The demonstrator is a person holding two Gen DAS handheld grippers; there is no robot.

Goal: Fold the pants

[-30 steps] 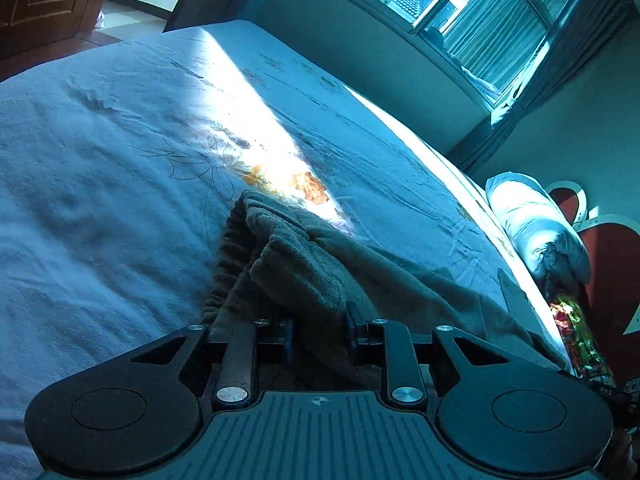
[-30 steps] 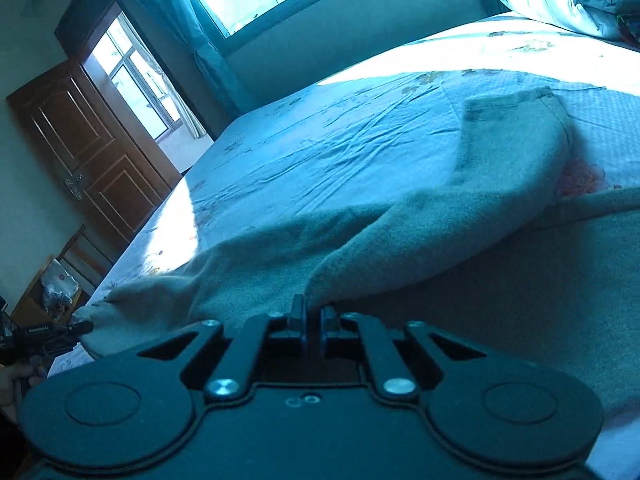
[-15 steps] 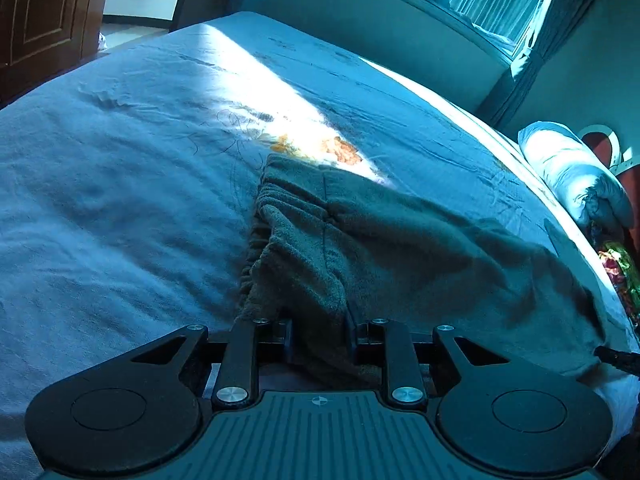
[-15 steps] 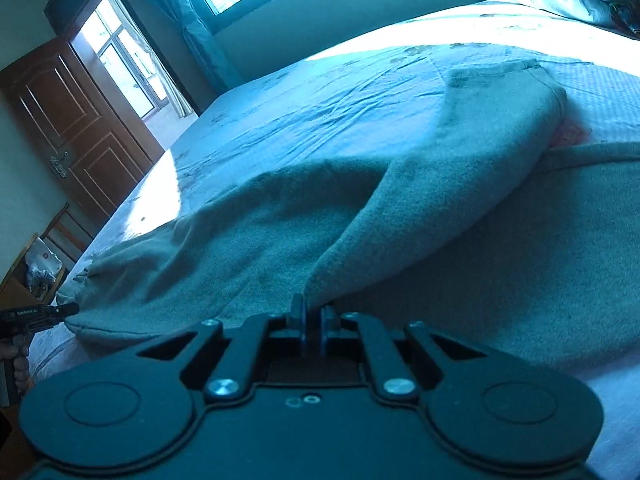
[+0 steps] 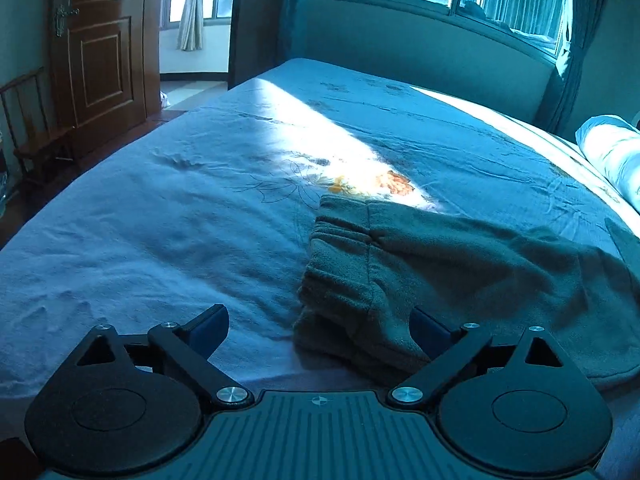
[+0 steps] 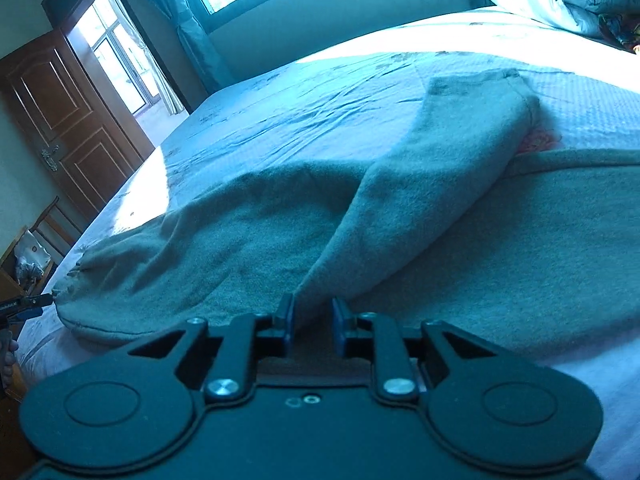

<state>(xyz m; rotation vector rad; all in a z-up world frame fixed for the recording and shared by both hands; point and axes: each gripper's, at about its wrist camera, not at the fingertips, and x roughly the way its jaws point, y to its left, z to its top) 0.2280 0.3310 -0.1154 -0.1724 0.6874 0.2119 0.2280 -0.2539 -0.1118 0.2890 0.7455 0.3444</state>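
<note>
One bed (image 5: 168,216) carries one pair of grey-green pants (image 5: 460,264), waistband left, one leg laid over the other along the near edge, apparently for folding. The left gripper (image 5: 320,330) is opening wide, releasing the waistband; the right gripper (image 6: 312,318) is opening around the leg's fabric.
</note>
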